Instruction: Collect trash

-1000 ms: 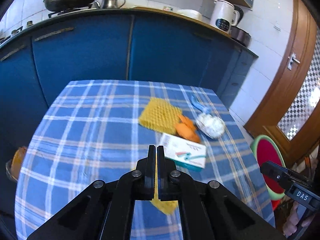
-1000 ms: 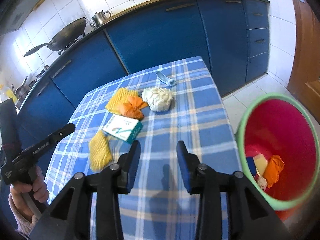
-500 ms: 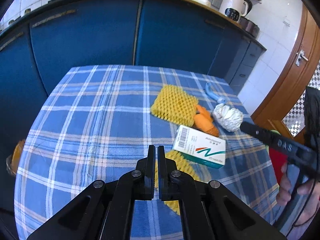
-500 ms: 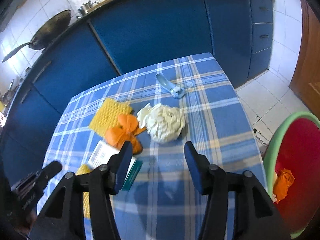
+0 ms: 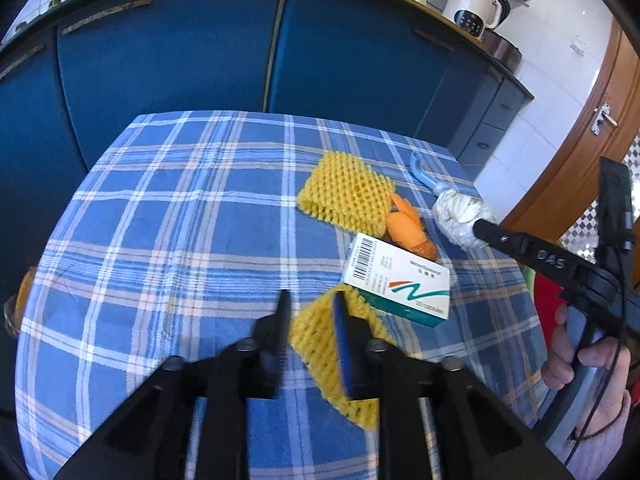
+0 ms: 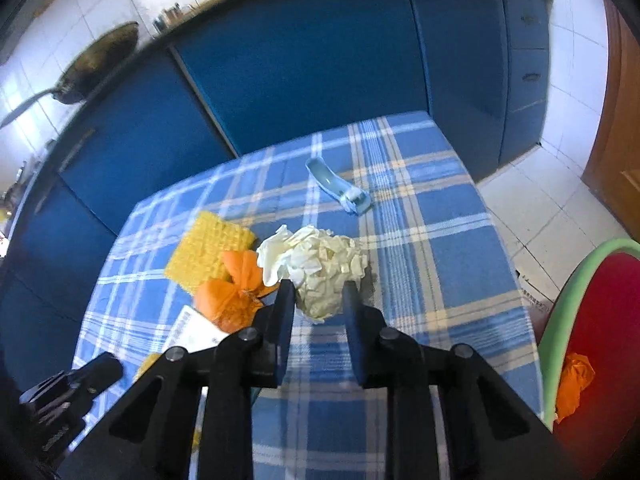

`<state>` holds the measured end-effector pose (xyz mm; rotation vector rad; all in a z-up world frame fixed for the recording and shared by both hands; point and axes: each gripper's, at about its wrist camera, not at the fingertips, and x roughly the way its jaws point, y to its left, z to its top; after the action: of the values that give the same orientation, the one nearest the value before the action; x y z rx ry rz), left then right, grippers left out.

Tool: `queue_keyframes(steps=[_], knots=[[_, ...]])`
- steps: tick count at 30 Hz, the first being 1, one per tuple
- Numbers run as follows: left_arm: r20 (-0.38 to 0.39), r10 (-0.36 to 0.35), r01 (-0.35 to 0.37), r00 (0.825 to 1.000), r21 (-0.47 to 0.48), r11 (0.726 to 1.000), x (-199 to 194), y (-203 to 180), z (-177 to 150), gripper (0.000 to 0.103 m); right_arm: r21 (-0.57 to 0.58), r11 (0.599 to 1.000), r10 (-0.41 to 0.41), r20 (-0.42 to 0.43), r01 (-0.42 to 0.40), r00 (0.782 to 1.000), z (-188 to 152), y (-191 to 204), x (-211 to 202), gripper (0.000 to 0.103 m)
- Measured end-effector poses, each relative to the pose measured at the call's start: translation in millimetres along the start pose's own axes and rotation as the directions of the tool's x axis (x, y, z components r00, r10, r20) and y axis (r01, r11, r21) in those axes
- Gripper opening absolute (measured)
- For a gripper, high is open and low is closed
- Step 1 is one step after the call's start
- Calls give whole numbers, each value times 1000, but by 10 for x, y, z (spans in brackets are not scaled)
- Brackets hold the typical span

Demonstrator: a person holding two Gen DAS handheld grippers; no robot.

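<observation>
- Left wrist view: left hand-held gripper [image 5: 310, 300], jaws just opened to a narrow gap, straddling the near end of a yellow foam-mesh fruit sleeve [image 5: 320, 348] lying on the blue-checked desk [image 5: 160, 240]; the sleeve's long axis runs roughly along the fingers, its far end tucked under a white-and-green cardboard medicine box [image 5: 398, 282].
- Right wrist view: right hand-held gripper [image 6: 318, 294], jaws just closed in, either side of a crumpled white paper wad [image 6: 320, 268]; whether the pads press it, I cannot tell. Red, green-rimmed bin [image 6: 600, 320] stands lower right.
</observation>
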<state>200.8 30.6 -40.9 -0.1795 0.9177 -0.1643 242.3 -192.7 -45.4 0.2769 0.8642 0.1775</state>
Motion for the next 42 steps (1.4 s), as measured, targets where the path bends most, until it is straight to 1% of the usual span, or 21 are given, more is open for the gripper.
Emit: queue_keyframes(steps=[1, 2, 6, 10, 15, 19, 21, 23, 25, 26, 30, 31, 34, 37, 42], knots=[[0, -5, 5, 1000, 2, 1000, -3, -13, -11, 41, 0, 1000, 6, 12, -6, 1000, -4, 2, -60, 27], [1, -11, 11, 1000, 7, 1000, -4, -30, -20, 45, 2, 1000, 17, 28, -17, 999, -16, -2, -150, 26], [-15, -21, 21, 1000, 29, 999, 16, -109, -58, 47, 5, 999, 44, 67, -45, 997, -105, -12, -466, 27], [-50, -32, 35, 998, 42, 999, 96, -190, -122, 47, 1, 999, 50, 76, -50, 996, -248, -48, -698, 27], [-85, -10, 13, 996, 32, 999, 220, -240, -213, 47, 17, 998, 51, 79, -52, 996, -478, -141, -926, 27], [-63, 19, -15, 998, 65, 998, 206, -293, -263, 47, 27, 998, 53, 84, -55, 995, -634, -208, -1067, 27], [-52, 27, -24, 998, 73, 997, 206, -300, -280, 44, 29, 998, 45, 83, -48, 996, -695, -229, -1120, 27], [-38, 42, -39, 998, 72, 997, 202, -295, -289, 30, 28, 999, 36, 88, -39, 995, -742, -243, -1163, 27], [-25, 42, -41, 999, 61, 997, 190, -265, -292, 20, 24, 999, 29, 93, -31, 995, -781, -247, -1201, 27], [-22, 40, -39, 999, 56, 998, 189, -247, -289, 16, 23, 999, 27, 93, -29, 995, -803, -248, -1218, 27], [-11, 22, -22, 1000, 22, 1000, 165, -173, -299, 8, 24, 999, 32, 85, -34, 996, -866, -254, -1230, 27], [-8, 18, -18, 1000, 16, 1000, 154, -162, -303, 2, 26, 999, 32, 83, -34, 996, -884, -251, -1229, 27], [4, 1, -1, 1000, -4, 1000, 92, -128, -325, 0, 30, 999, 35, 78, -37, 996, -910, -255, -1227, 27], [31, 1, -1, 1000, -9, 1000, -9, -110, -343, 0, 29, 999, 37, 82, -40, 996, -931, -248, -1243, 27], [82, -25, 27, 996, -23, 999, -256, -73, -355, 0, 33, 998, 41, 88, -44, 995, -951, -258, -1271, 27]])
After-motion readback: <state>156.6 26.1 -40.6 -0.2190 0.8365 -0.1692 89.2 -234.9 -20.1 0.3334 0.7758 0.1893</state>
